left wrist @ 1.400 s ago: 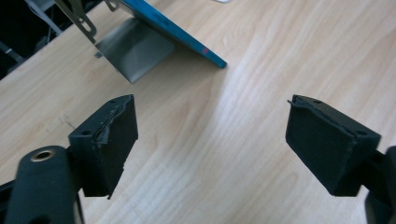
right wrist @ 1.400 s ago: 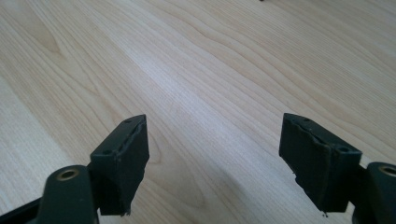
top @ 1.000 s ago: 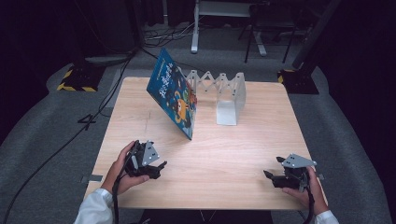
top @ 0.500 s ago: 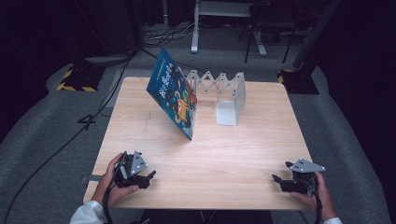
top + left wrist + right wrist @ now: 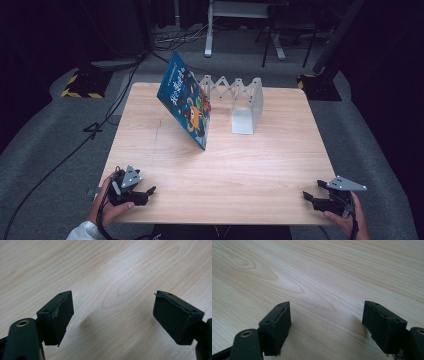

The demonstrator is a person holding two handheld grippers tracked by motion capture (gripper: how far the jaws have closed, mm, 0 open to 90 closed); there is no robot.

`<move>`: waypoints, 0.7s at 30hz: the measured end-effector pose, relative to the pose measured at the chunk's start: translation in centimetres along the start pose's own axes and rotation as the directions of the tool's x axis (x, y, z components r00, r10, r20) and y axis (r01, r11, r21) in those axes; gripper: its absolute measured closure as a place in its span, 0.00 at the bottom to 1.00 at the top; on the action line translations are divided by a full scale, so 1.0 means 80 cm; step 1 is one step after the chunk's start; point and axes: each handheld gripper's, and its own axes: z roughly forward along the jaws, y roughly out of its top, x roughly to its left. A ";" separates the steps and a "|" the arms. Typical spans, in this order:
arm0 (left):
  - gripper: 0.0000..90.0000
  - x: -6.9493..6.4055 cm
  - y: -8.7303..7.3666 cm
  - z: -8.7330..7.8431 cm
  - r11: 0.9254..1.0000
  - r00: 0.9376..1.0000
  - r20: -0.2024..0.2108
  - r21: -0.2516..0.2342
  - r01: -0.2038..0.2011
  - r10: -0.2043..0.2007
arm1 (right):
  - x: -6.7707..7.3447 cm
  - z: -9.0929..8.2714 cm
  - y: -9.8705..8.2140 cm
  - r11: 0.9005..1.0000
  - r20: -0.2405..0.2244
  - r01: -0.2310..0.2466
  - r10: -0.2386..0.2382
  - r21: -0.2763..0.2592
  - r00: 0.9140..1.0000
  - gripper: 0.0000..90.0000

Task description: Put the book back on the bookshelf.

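Nearest to you, at the table's front edge, your left gripper (image 5: pixel 145 192) sits by the front left corner, held in your left hand (image 5: pixel 111 207), with its grey three-cornered plate on top and its tips pointing toward the middle of the table. In the left gripper view its tongs (image 5: pixel 112 315) are spread wide, with bare light wood grain between the two black pads (image 5: pixel 61 315) and nothing caught in the gap; a soft shadow lies on the wood just under them

At the front right corner, your right gripper (image 5: pixel 311 196) is held in your right hand (image 5: pixel 345 217), also topped by a grey plate, its tips pointing left across the board. In the right gripper view its tongs (image 5: pixel 325 322) are likewise spread apart, empty, with only the wooden table (image 5: pixel 240 180) between and below them. The two grippers are well apart from each other, one at each front corner

Beyond your hands the middle of the table is plain wood. Farther back, left of centre, the blue picture book (image 5: pixel 186 102) stands on its lower edge, tilted, with its colourful cover facing the left side, well apart from both grippers. Its upper part leans toward the white folding book rack (image 5: pixel 245 102), which stands just beside it on the right at the back of the table, with its zigzag lattice stretched along the rear and a flat plate resting on the wood. Whether the book touches the rack, you cannot tell from here

Past the far edge lie the grey floor (image 5: pixel 60 145), black cables (image 5: pixel 107 117) and a yellow-and-black striped base (image 5: pixel 80 85)
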 end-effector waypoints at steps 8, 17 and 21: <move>0.20 0.013 -0.017 -0.001 0.993 0.993 0.030 0.008 0.117 -0.117 | -0.002 0.001 -0.005 1.000 -0.003 -0.015 0.014 -0.025 1.000 0.25; 0.20 0.014 -0.018 -0.002 0.993 0.993 0.027 0.008 0.118 -0.118 | -0.005 0.001 -0.007 0.997 0.028 -0.056 0.057 -0.044 0.998 0.26; 0.20 0.014 -0.018 -0.002 0.993 0.993 0.026 0.008 0.118 -0.118 | -0.005 0.001 -0.007 0.998 0.034 -0.055 0.056 -0.041 0.998 0.26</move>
